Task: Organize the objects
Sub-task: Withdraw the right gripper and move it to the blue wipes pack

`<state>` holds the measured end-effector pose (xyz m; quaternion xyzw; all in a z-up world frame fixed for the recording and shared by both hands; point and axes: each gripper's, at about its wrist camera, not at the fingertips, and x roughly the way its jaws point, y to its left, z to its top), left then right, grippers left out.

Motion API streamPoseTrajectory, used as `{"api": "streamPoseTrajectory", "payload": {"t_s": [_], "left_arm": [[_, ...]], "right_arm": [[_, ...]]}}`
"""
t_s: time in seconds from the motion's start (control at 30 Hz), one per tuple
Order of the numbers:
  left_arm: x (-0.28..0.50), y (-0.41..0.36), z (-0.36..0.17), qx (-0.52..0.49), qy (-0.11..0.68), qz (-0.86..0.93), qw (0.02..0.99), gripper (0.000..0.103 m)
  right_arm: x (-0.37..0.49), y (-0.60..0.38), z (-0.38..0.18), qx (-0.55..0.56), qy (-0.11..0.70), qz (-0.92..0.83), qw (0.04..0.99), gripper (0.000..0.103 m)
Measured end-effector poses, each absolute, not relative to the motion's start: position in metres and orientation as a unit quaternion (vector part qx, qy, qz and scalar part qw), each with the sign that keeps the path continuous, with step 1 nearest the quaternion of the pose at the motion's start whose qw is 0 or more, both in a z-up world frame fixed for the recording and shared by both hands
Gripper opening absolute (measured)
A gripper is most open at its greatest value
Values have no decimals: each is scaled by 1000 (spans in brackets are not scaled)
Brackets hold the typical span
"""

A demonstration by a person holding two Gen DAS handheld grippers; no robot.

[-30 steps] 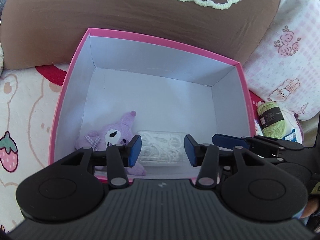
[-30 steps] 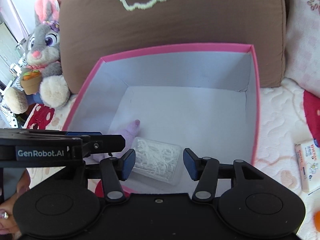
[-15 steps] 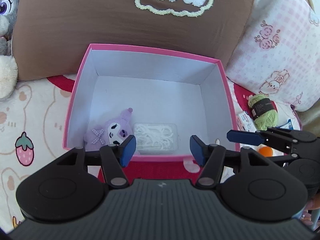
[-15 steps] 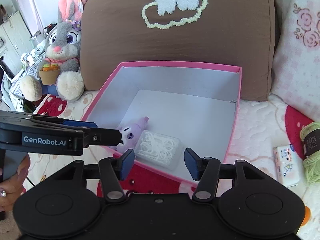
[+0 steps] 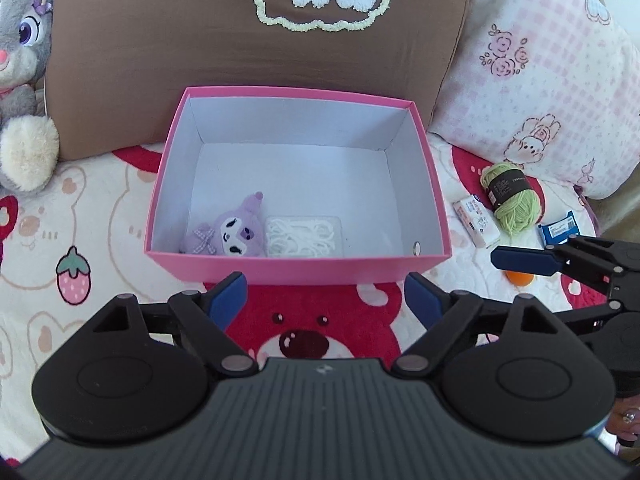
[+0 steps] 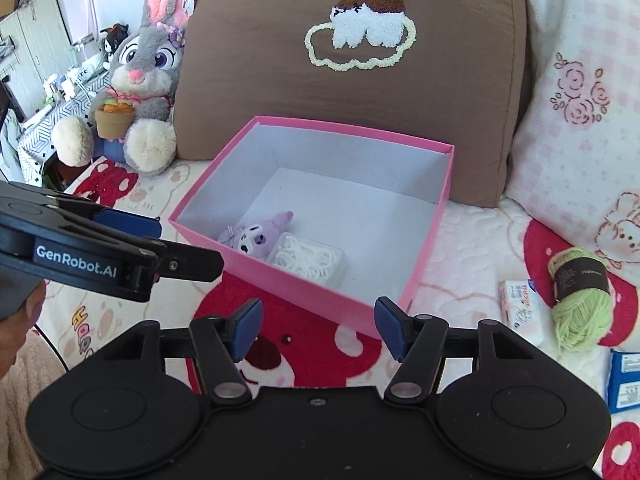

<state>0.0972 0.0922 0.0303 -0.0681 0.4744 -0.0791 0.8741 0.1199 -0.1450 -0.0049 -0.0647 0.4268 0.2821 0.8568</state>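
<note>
A pink box (image 5: 296,268) (image 6: 304,282) with a white inside sits on the bed. In it lie a purple plush toy (image 5: 234,232) (image 6: 258,236) and a clear case of white loops (image 5: 305,236) (image 6: 308,258). My left gripper (image 5: 325,294) is open and empty, in front of the box's near wall. My right gripper (image 6: 318,326) is open and empty, in front of the box's near corner. To the right of the box lie a green yarn ball (image 5: 510,196) (image 6: 580,284), a small white carton (image 5: 476,220) (image 6: 520,304), a blue packet (image 5: 560,230) (image 6: 624,376) and an orange ball (image 5: 519,278).
A brown cushion (image 5: 256,48) (image 6: 360,72) stands behind the box, a pink pillow (image 5: 540,92) (image 6: 580,120) to its right. A grey rabbit plush (image 5: 20,60) (image 6: 140,92) sits at the left. The blanket (image 5: 80,220) has red bear prints.
Both grippers have pulled back and up out of the box, and both have opened wider. The plush toy and the clear case stay in the box.
</note>
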Motion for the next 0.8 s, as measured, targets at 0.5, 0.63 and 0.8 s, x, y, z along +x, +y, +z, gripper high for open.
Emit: {"api": "streamPoseTrajectory", "payload": {"t_s": [0.5, 0.63, 0.8], "left_arm": [[47, 70, 56, -35, 456, -88, 885, 90], [39, 64, 60, -26, 460, -94, 883, 90], [25, 52, 63, -18, 462, -104, 881, 90]], "right_arm": [[75, -160, 23, -109, 420, 292, 852, 74], [66, -169, 25, -111, 424, 288, 851, 76], [57, -181, 21, -127, 433, 278, 848, 84]]}}
